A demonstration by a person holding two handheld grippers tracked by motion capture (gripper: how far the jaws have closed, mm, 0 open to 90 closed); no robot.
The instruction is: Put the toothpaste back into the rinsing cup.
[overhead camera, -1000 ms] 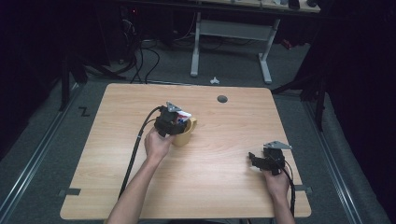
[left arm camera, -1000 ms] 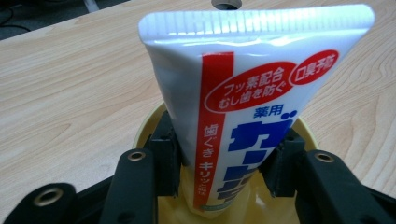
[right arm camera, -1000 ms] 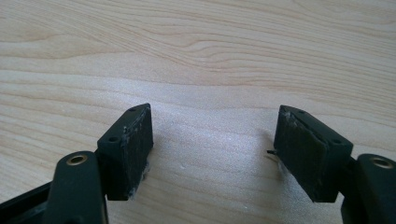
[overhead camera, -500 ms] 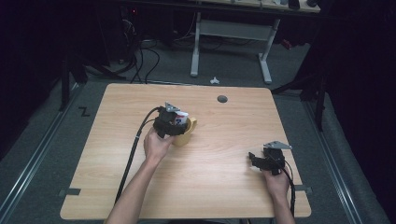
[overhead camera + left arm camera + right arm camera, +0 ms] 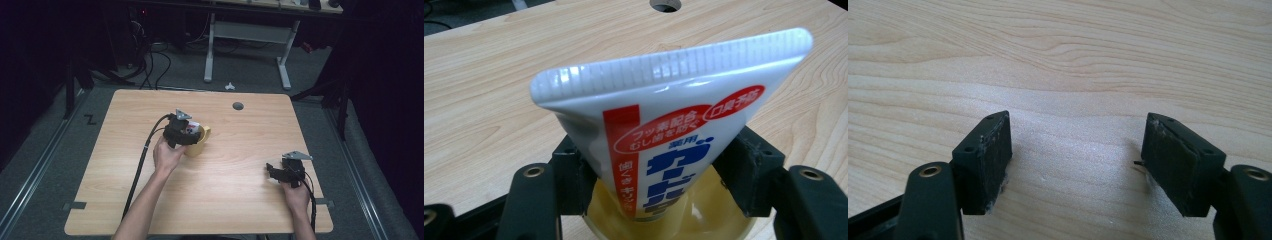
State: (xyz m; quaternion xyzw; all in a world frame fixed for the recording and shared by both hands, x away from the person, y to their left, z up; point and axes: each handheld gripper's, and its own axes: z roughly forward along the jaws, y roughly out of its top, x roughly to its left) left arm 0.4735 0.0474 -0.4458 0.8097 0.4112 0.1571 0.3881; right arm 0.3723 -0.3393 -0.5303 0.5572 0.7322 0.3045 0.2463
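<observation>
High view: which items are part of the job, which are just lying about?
In the job:
- toothpaste tube, standing in the yellow cup
- left gripper, jaws just opened around the tube

Lying about:
- right gripper, open over bare table
- small white object on the floor

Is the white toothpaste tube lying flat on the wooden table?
No, the white toothpaste tube stands with its lower end inside the translucent yellow cup, crimped end up.

Table: light wood, round cable hole set near far edge.
Floor: grey carpet, dimly lit.
Far: white-legged desk, cables left.
</observation>
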